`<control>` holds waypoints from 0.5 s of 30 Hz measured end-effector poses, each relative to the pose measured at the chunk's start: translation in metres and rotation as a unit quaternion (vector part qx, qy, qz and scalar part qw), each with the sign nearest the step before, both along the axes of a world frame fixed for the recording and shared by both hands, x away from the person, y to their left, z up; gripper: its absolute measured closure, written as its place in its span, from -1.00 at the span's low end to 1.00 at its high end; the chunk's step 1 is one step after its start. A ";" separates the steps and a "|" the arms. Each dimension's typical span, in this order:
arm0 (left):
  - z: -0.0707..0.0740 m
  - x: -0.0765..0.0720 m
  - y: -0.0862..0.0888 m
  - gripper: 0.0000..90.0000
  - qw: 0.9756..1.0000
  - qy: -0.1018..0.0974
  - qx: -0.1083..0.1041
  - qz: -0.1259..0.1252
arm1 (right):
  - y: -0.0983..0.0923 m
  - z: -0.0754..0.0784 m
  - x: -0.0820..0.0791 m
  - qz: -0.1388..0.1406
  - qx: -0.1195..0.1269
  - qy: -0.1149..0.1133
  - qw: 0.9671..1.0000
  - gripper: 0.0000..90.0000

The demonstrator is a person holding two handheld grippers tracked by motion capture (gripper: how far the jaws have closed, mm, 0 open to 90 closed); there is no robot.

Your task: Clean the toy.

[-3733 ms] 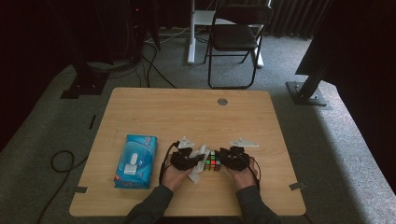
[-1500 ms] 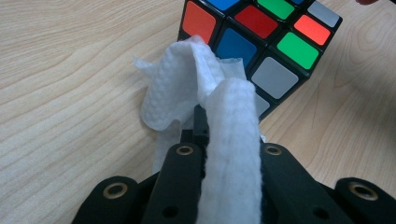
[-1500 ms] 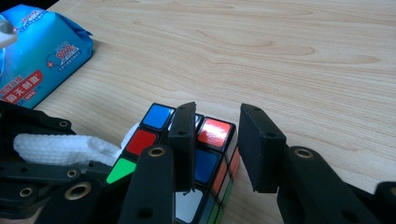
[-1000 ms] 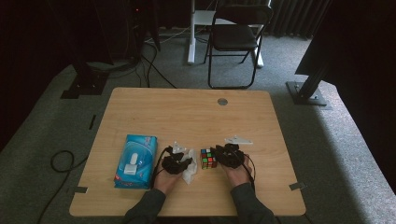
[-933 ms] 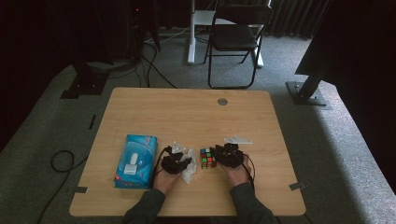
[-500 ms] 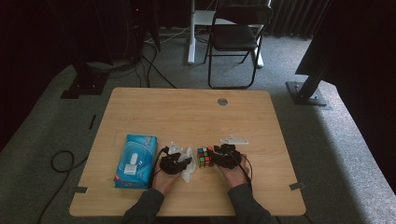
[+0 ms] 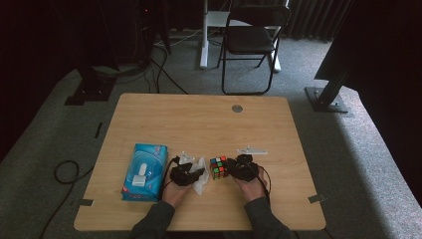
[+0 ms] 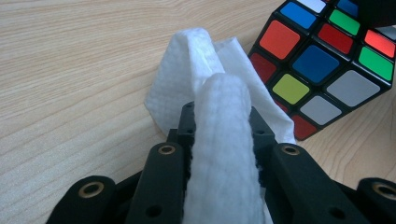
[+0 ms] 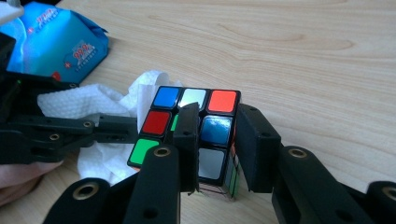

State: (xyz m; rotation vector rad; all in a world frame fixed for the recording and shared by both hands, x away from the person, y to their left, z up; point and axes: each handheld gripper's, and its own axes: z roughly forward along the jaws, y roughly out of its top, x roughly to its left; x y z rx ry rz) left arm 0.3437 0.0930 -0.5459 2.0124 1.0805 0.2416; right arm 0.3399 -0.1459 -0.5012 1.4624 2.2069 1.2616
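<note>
Clearly the right gripper (image 9: 212,140) is clamping one edge column of the cube (image 9: 196,135), its jaws having just been closing. At nine o'clock the left gripper (image 8: 222,135) is pinching the wipe (image 8: 219,140), soft and limp; the hard, slick cube is best gripped across flat faces.

The high view is dim and soft, the room behind nearly black, with only the pale wooden tabletop (image 7: 199,124) catching even light. Both gripper views are bright and sharp farther out (the black jaws nearest the lens blur), and the multicoloured puzzle cube (image 9: 196,126) between the jaws shows faint glare.
</note>
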 end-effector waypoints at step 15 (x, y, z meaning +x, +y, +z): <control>0.000 0.000 0.000 0.64 1.000 0.000 0.000 0.000 | -0.026 -0.009 0.009 -0.035 0.101 0.056 0.993 0.56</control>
